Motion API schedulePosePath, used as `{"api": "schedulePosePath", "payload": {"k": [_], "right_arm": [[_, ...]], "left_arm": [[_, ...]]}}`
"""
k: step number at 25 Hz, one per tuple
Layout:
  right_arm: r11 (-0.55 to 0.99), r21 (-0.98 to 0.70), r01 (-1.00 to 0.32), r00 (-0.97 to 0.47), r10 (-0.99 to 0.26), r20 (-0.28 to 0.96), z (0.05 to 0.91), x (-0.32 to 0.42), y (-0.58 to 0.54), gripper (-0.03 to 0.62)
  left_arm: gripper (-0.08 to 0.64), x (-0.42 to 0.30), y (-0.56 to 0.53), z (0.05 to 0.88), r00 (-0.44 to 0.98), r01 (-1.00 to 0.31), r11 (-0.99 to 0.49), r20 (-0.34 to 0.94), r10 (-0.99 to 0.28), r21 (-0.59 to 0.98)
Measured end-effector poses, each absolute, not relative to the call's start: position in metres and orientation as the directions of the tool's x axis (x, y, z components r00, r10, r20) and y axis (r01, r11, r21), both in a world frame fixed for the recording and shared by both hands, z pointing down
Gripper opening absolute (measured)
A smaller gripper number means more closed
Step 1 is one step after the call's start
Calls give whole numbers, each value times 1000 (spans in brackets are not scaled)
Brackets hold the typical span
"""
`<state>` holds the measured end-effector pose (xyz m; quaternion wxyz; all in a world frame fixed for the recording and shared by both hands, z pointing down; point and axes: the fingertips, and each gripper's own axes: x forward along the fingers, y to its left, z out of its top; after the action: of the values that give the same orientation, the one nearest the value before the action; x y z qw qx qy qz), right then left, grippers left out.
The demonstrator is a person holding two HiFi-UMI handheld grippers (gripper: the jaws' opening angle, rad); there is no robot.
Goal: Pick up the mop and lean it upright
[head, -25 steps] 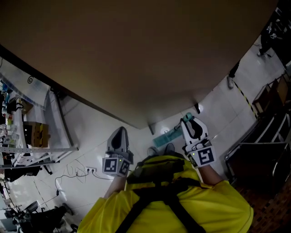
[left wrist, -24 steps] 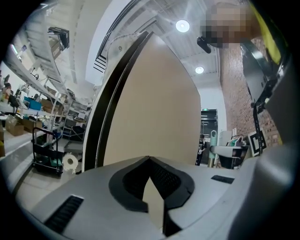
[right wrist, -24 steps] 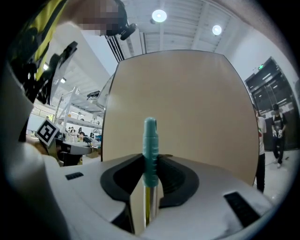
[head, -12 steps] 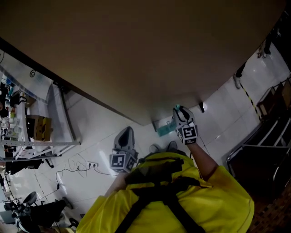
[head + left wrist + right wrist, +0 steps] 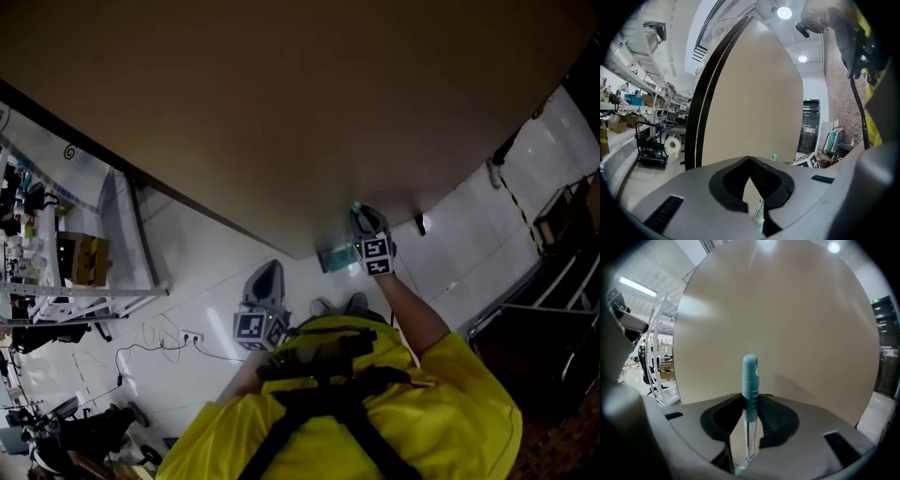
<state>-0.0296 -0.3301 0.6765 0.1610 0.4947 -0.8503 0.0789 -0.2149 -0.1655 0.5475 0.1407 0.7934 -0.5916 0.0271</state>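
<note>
The mop stands nearly upright close to the beige wall [image 5: 281,112]. Its teal head [image 5: 334,257] rests on the white floor at the wall's foot. My right gripper [image 5: 366,225] is shut on the handle. In the right gripper view the teal grip [image 5: 750,380] sticks up past the jaws, the steel shaft [image 5: 748,439] runs down between them, and the right gripper [image 5: 751,398] faces the wall. My left gripper [image 5: 266,274] hangs lower to the left, apart from the mop, its jaws shut on nothing. In its own view the left gripper [image 5: 750,159] faces the wall and the mop's teal tip [image 5: 774,157].
A metal shelving rack with boxes [image 5: 66,267] stands at the left. A power strip with loose cables [image 5: 187,349] lies on the floor near my feet. Dark metal frames [image 5: 544,309] and yellow-black floor tape [image 5: 511,202] are at the right.
My right gripper has carried the mop handle up and leftward, closer to the wall, bringing the mop more upright. The left gripper has shifted slightly to the right.
</note>
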Motion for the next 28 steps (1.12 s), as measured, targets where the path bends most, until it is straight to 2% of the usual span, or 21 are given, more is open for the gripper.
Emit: {"api": "schedulePosePath", "payload": {"k": [6,10,14,18,26,28], "right_arm": [[473,52,-879,-427,-832,354,676,-36,-346,118],[488,50,-871,-443,-826,348,674,-40,-344,179],[480,42,-876,-443,-837,320,660,-34,-335,179],[465,-5,-886,-453,-860,236,609,-16,-311,179],[431,-96,-897,-437,-898,53,476,33,-235,174],[443,-105,-890,-447,-894,25,457,35,-220,116]], "left_arm": [[0,-209,-168,557,301,-945,-255,244,-922,204],[0,-209,-168,562,298,-946,-252,247,-922,202],[0,-212,-168,564,290,-947,-239,250,-924,215],[0,-213,-170,565,283,-949,-229,259,-924,219],[0,-222,-178,540,279,-945,-233,193,-941,229],[0,-223,-178,529,288,-944,-248,180,-941,216]]}}
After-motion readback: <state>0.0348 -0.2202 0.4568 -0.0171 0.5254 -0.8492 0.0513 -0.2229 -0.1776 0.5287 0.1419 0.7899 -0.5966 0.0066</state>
